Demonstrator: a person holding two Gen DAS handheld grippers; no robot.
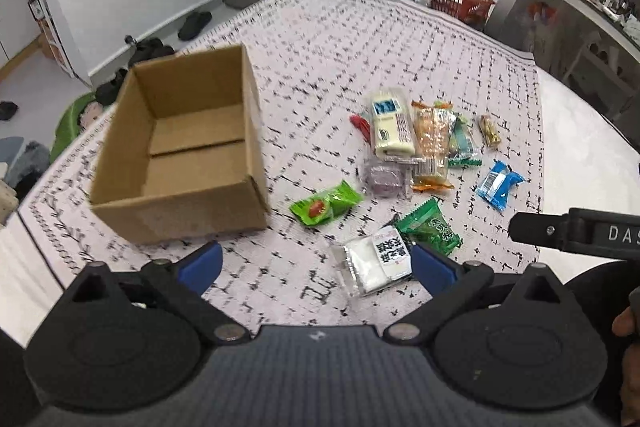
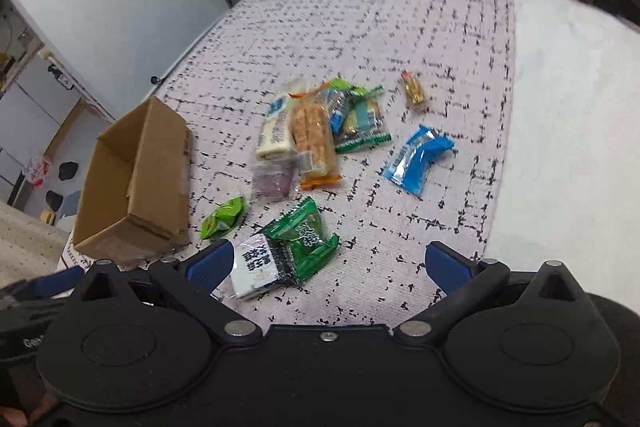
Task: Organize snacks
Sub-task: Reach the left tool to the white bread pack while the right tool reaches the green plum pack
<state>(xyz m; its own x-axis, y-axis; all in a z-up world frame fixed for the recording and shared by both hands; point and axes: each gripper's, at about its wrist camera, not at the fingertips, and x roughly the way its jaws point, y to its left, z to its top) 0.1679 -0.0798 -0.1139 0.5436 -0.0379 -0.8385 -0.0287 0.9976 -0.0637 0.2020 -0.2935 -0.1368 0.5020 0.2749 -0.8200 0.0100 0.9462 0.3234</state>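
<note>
Ahead of both pairs of spread blue fingers, every snack lies loose on a patterned cloth (image 1: 360, 39), and the cardboard box (image 1: 180, 147) meant, by all appearances, to take them stands empty, so the sorting looks not yet begun. Nearest the left gripper (image 1: 316, 263), just inside its right finger, sits a white packet (image 1: 374, 265) overlapping a dark green packet (image 1: 430, 229); the same pair lies against the left finger of the right gripper (image 2: 328, 263). Beyond them a bright green sweet (image 1: 326, 203), a blue wrapper (image 1: 498, 185) and a heap around a cream bar (image 1: 390, 125) wait farther out. Neither gripper holds anything. The box is forward and left of both.
</note>
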